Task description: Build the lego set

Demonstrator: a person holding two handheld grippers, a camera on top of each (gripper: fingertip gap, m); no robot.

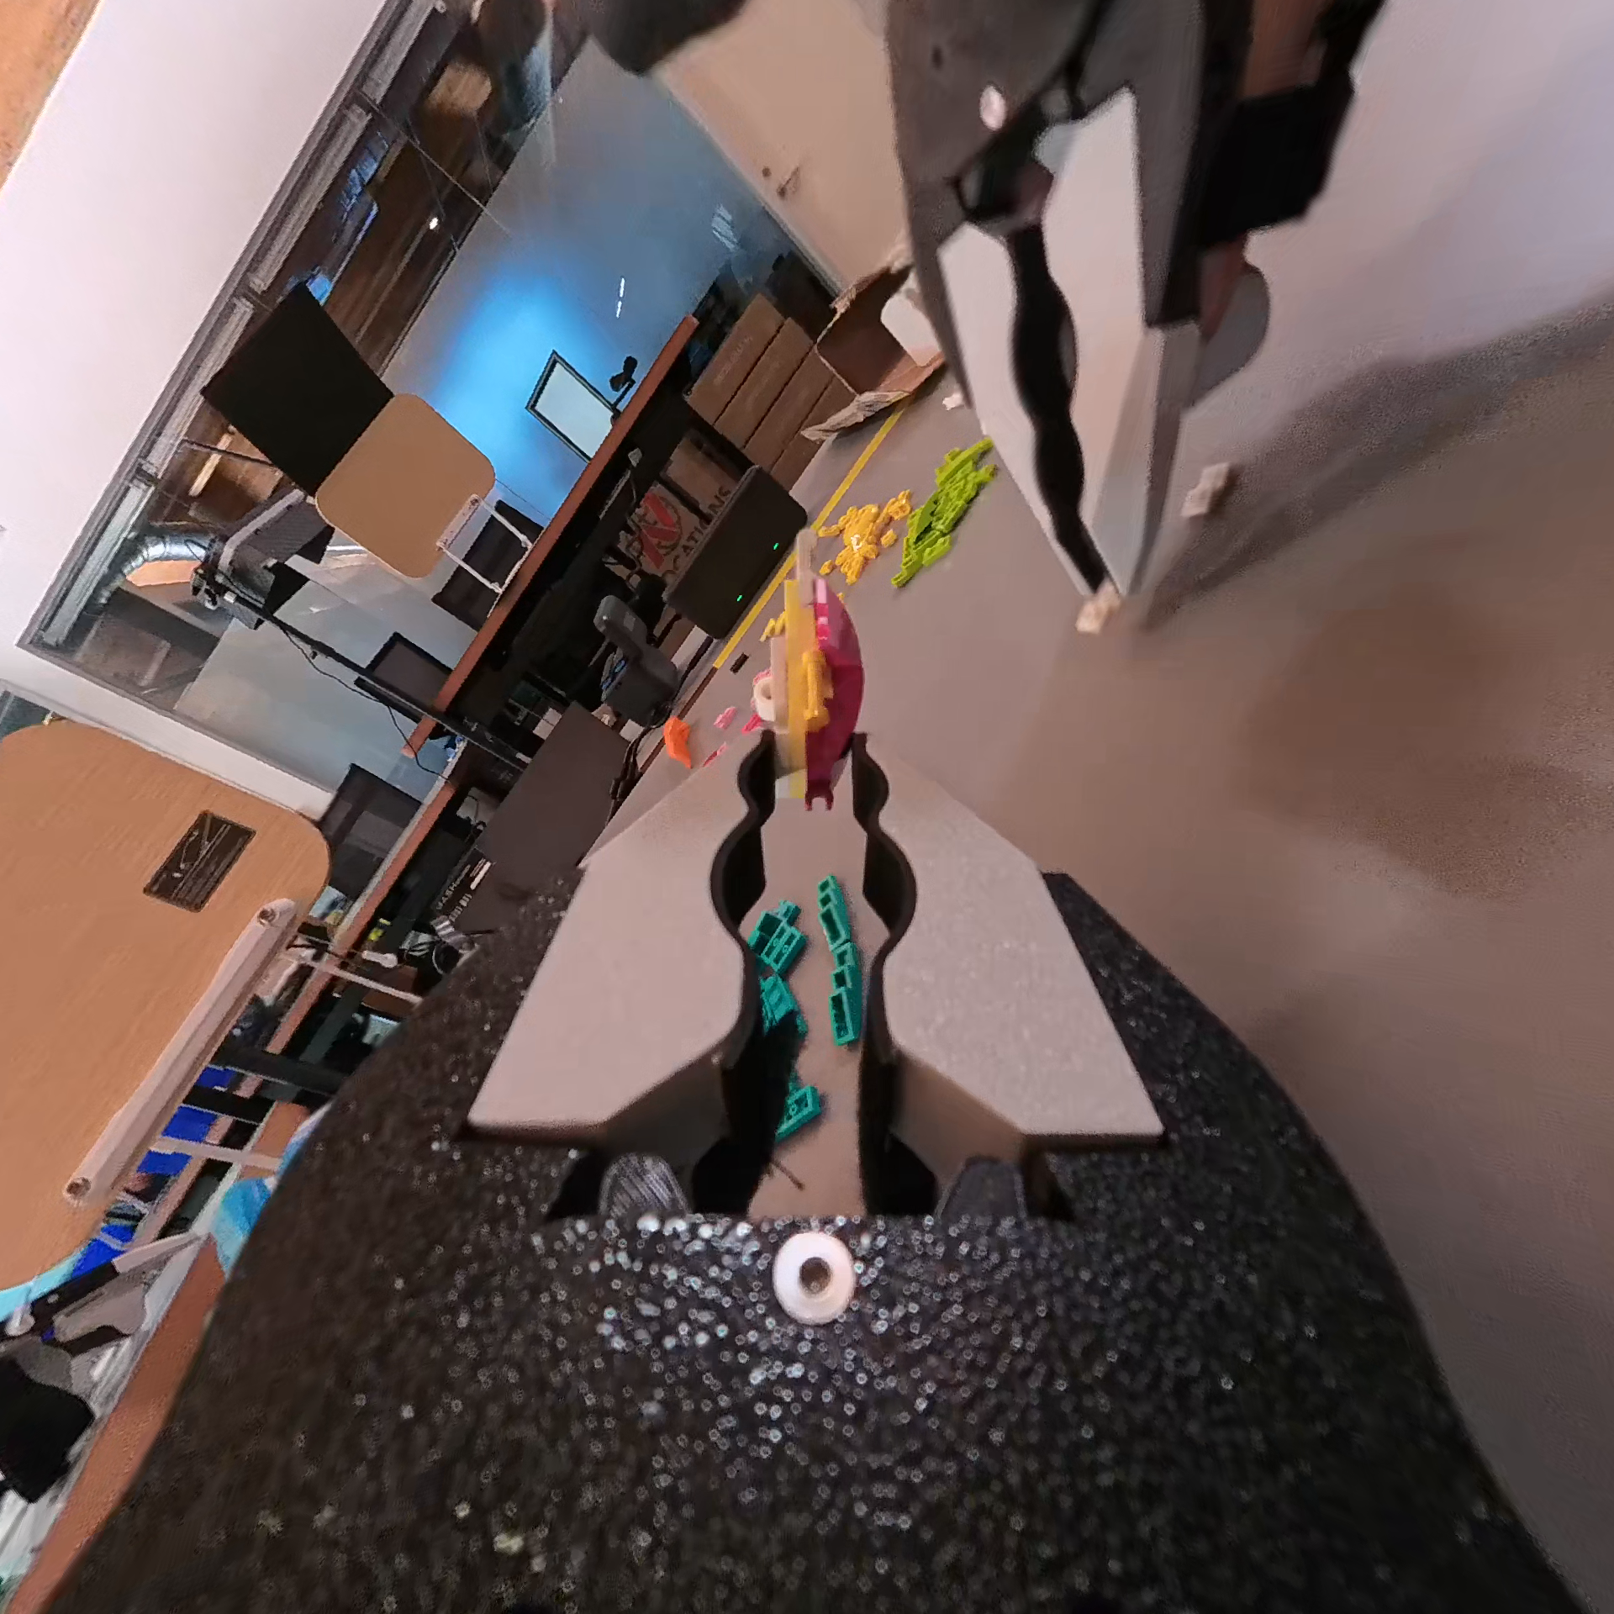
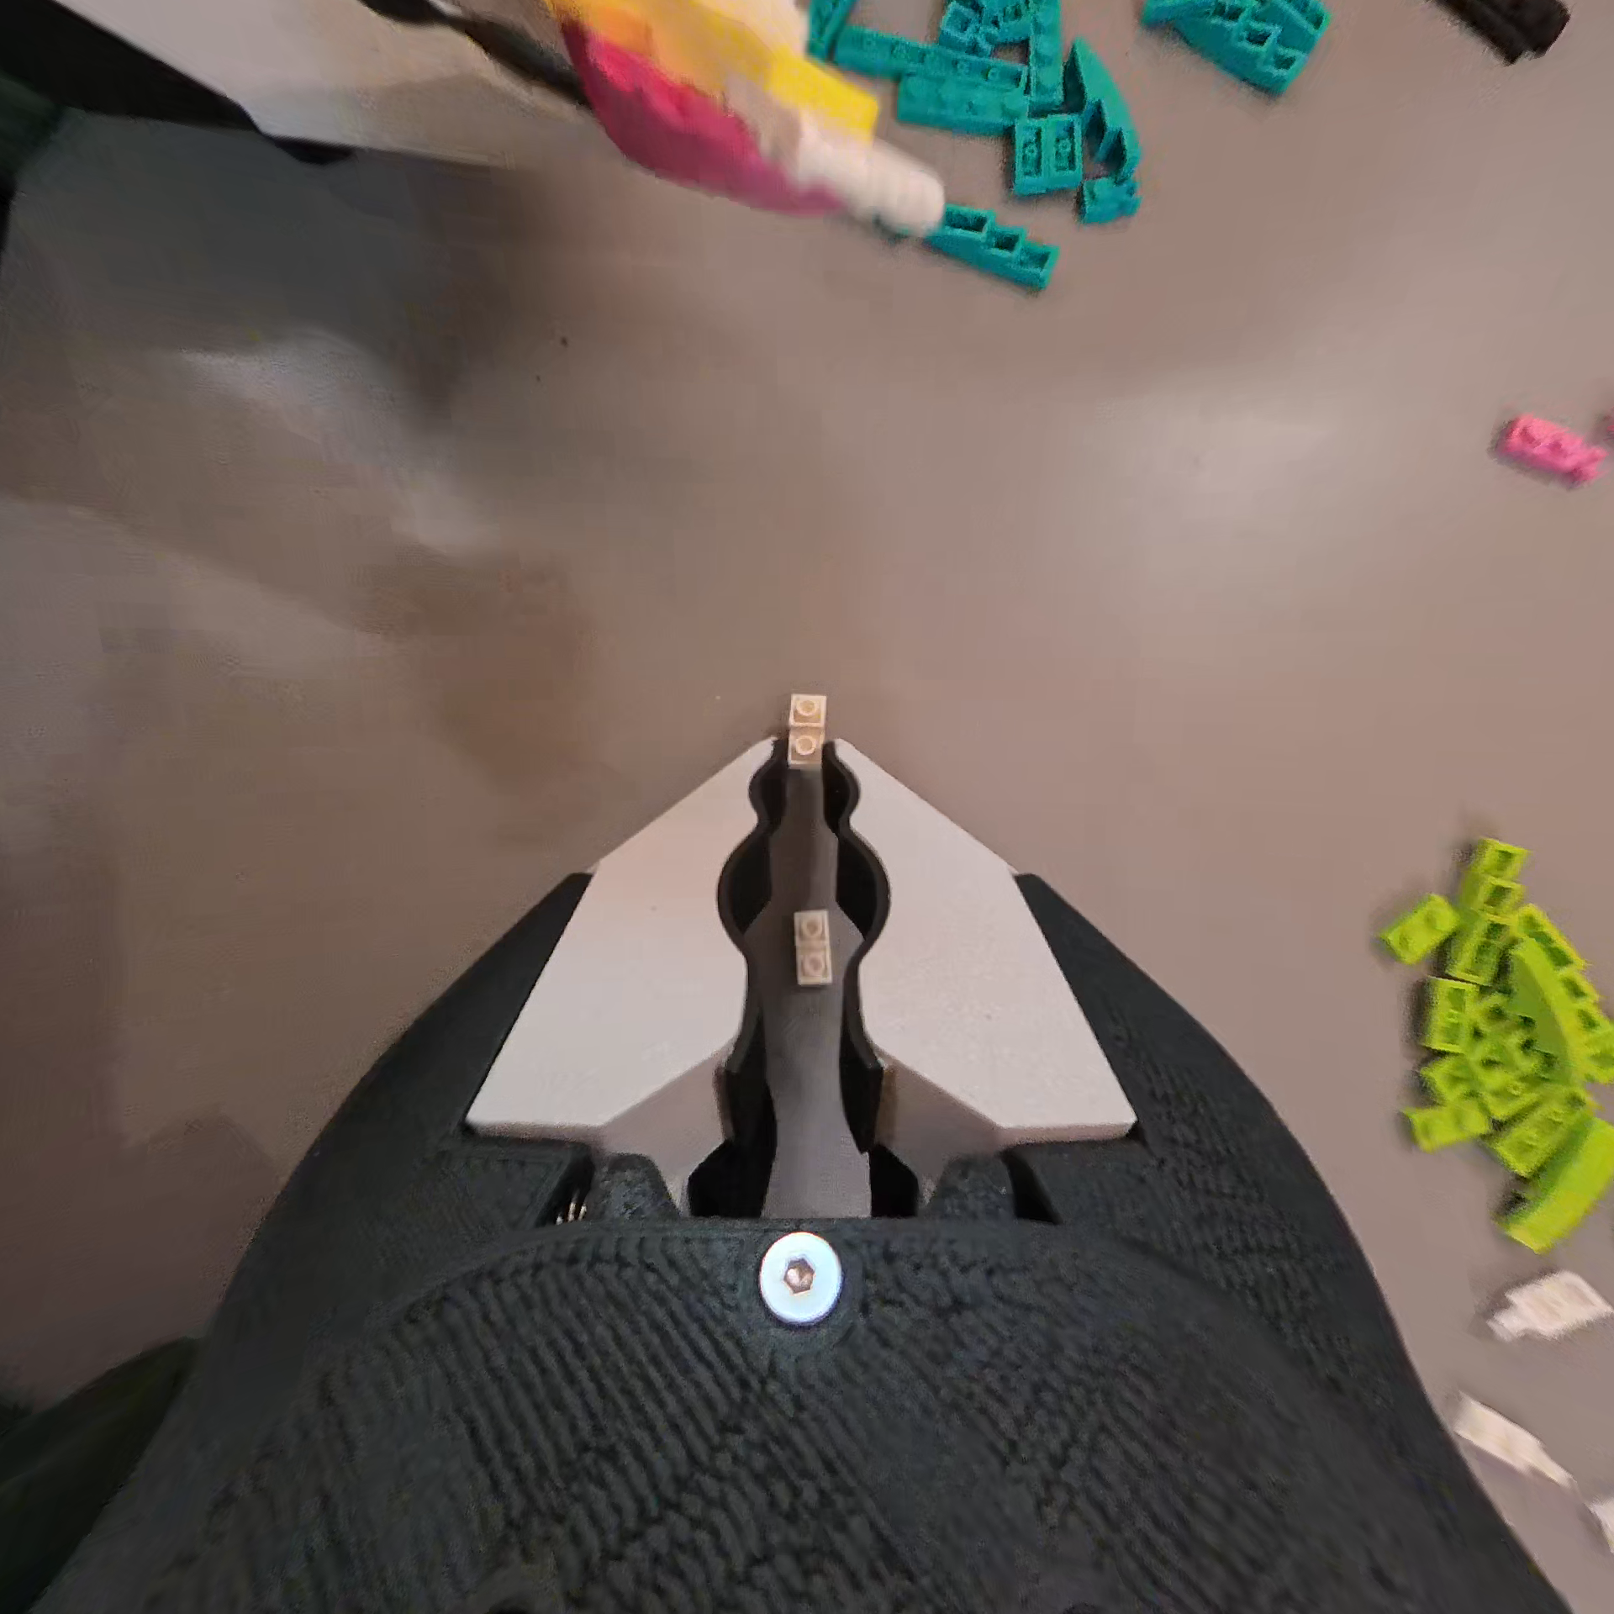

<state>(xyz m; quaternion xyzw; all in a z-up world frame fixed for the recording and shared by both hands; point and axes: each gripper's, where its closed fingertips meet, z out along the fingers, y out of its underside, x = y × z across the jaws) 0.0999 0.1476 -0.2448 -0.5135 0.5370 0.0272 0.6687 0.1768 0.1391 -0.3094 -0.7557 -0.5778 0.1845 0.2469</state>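
Note:
My left gripper point(image 1: 812, 760) is shut on a partial lego build point(image 1: 825, 672) of magenta, yellow and white parts, held edge-on above the grey table point(image 1: 1223, 873). The build also shows, blurred, at the top of the right wrist view point(image 2: 742, 113). My right gripper point(image 2: 805, 742) is shut on a small tan two-stud plate point(image 2: 805, 727) that sticks out past its tips. In the left wrist view the right gripper point(image 1: 1092, 576) points down at the table at the upper right, with the tan plate point(image 1: 1096, 611) at its tip. A second tan plate point(image 2: 812, 948) lies on the table under the fingers.
Teal bricks point(image 2: 1004, 96) lie in a pile, seen between my left fingers too point(image 1: 786, 952). Lime bricks point(image 2: 1520, 1048) and white pieces point(image 2: 1550, 1306) lie at the right, with a pink piece point(image 2: 1555, 450). Yellow bricks point(image 1: 860, 537) and an orange piece point(image 1: 677, 738) lie near the table's far edge.

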